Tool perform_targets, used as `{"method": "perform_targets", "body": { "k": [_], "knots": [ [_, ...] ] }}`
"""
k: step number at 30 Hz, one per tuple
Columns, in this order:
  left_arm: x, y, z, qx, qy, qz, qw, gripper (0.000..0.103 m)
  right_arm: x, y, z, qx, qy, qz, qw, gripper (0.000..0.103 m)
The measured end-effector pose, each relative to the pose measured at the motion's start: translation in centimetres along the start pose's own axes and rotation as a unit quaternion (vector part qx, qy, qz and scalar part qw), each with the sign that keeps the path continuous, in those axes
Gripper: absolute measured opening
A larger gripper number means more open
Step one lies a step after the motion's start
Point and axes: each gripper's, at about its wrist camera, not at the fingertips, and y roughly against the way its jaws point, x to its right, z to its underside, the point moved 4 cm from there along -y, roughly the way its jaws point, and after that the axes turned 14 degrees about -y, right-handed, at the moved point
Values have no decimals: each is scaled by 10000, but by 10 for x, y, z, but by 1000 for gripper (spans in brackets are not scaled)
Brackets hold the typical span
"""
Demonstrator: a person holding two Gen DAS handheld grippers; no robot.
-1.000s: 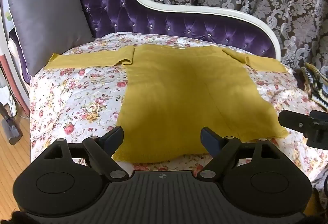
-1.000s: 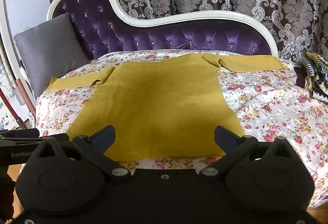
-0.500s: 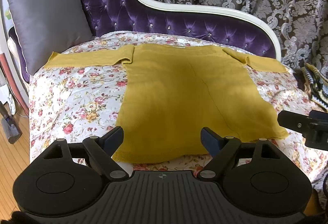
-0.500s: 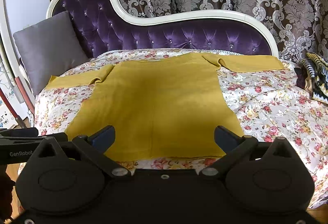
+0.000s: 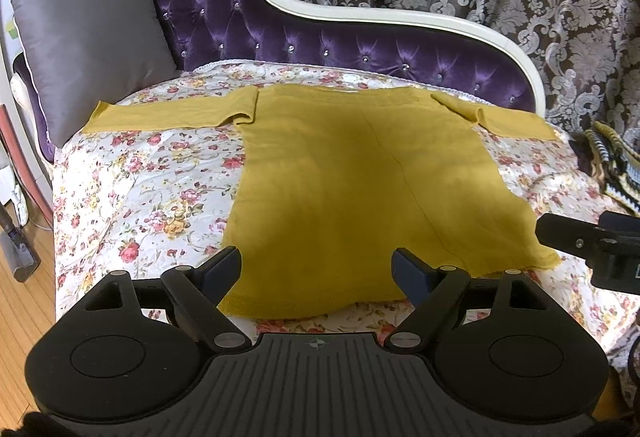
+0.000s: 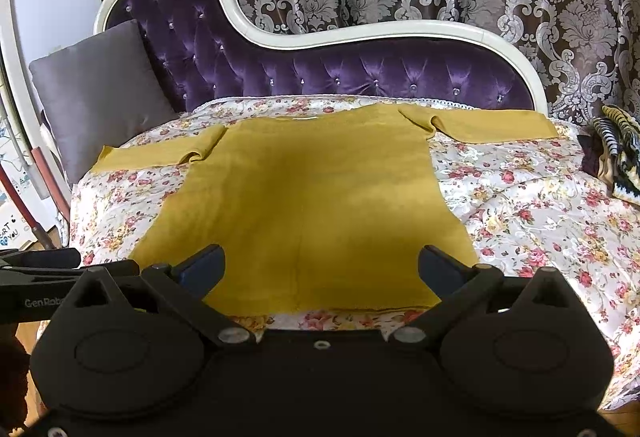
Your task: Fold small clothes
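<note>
A mustard-yellow long-sleeved top (image 5: 360, 181) lies flat on the floral cover of a chaise, hem toward me, both sleeves spread out sideways; it also shows in the right wrist view (image 6: 312, 197). My left gripper (image 5: 318, 269) is open and empty, hovering at the hem's left half. My right gripper (image 6: 320, 265) is open and empty, hovering at the hem's right half. The right gripper's body shows at the right edge of the left wrist view (image 5: 592, 241). The left gripper's body shows at the left edge of the right wrist view (image 6: 40, 269).
A grey cushion (image 5: 92, 45) leans at the left end of the purple tufted backrest (image 5: 360, 53). A striped dark garment (image 6: 616, 157) lies at the right end. Patterned curtains hang behind. Wooden floor and a vacuum (image 5: 16, 245) are at the left.
Both grippers have stayed open and nearly still, with only a slight drift toward the hem. The top has not moved.
</note>
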Motion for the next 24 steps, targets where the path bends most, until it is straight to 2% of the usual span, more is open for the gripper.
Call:
{"method": "perform_targets", "body": {
  "k": [24],
  "knots": [
    [4, 0, 1, -15, 3, 29, 10000, 82, -1, -3, 7, -54, 38, -36, 10000, 102]
  ]
}}
